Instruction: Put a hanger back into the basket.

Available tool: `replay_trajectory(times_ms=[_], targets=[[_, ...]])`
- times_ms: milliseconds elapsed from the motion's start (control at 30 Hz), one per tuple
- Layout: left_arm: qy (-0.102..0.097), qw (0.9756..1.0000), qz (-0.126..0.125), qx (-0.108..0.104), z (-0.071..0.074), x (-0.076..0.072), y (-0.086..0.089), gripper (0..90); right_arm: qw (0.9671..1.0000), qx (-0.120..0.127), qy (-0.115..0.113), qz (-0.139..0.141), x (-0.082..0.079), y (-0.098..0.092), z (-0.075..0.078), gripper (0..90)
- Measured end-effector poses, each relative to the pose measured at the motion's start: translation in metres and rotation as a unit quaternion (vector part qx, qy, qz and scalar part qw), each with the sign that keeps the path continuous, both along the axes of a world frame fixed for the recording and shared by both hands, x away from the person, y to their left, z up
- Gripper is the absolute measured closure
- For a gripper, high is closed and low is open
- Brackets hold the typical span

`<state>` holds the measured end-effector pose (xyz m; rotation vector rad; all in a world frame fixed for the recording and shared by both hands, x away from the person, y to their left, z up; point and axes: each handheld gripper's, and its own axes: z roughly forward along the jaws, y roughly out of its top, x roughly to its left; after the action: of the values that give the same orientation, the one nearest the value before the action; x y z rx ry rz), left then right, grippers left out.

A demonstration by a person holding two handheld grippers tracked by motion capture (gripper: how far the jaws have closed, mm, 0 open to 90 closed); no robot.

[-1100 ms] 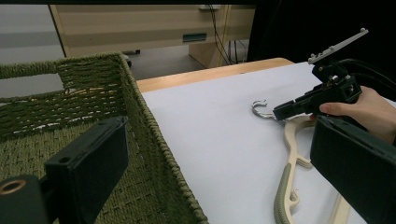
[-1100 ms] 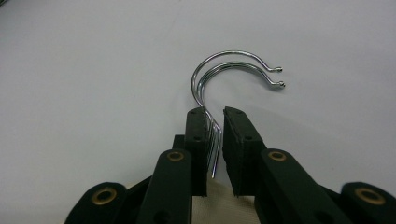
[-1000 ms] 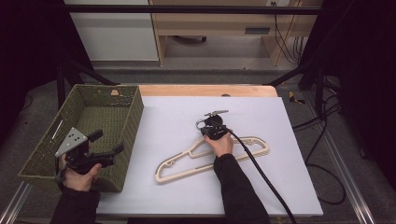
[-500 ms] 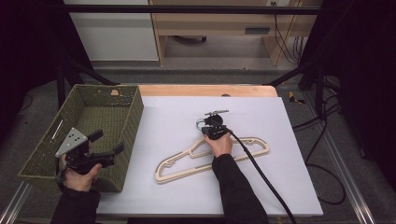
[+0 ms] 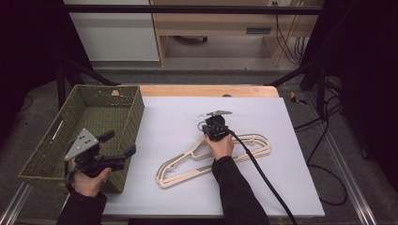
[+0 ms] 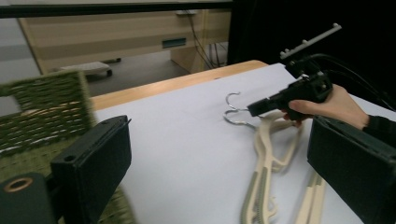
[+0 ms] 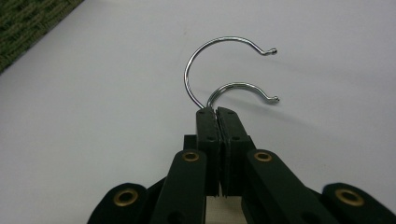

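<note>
Two cream wooden hangers (image 5: 213, 157), chrome wire hooks (image 7: 219, 74), centre frame; right gripper (image 7: 217, 112) clenched on hooks. Left gripper (image 6: 219, 154) released, lower left, over green woven basket (image 5: 94, 105). White matte bench (image 5: 291, 187).

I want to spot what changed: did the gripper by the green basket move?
Yes. The left gripper has shifted a little toward the white table sheet, its fingers now poking past the green wicker basket wall's near corner.
</note>
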<state>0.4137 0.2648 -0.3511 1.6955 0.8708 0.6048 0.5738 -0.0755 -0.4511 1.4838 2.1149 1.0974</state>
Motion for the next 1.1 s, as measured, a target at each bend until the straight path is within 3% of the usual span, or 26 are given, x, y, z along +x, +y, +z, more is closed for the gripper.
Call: replay_trajectory(times_ms=[200, 300, 533, 700, 900, 1033, 1100], targets=[[0.024, 0.9982, -0.052, 0.02, -0.002, 0.008, -0.043, 7.7, 0.9999, 0.001, -0.017, 0.004, -0.01, -0.006, 0.008, 89.0], [0.03, 0.997, -0.065, 0.028, -0.006, 0.014, -0.06, 9.3, 0.9997, 0.009, -0.021, 0.008, -0.014, -0.008, 0.013, 89.1], [0.077, 0.9904, -0.107, 0.043, -0.019, 0.043, -0.1, 12.4, 0.9989, 0.011, -0.042, 0.016, -0.023, -0.013, 0.022, 89.1], [0.1, 0.986, -0.116, 0.065, -0.036, 0.063, -0.126, 17.0, 0.9985, 0.007, -0.05, 0.022, -0.029, -0.011, 0.024, 89.1], [0.121, 0.9829, -0.119, 0.07, -0.049, 0.08, -0.141, 23.7, 0.9977, 0.016, -0.057, 0.031, -0.032, -0.014, 0.025, 89.1], [0.146, 0.9789, -0.124, 0.073, -0.06, 0.092, -0.147, 30.8, 0.9975, 0.016, -0.059, 0.034, -0.034, -0.016, 0.024, 89.1], [0.161, 0.9757, -0.13, 0.071, -0.067, 0.098, -0.152, 32.8, 0.9976, 0.017, -0.058, 0.033, -0.034, -0.016, 0.024, 89.1]])
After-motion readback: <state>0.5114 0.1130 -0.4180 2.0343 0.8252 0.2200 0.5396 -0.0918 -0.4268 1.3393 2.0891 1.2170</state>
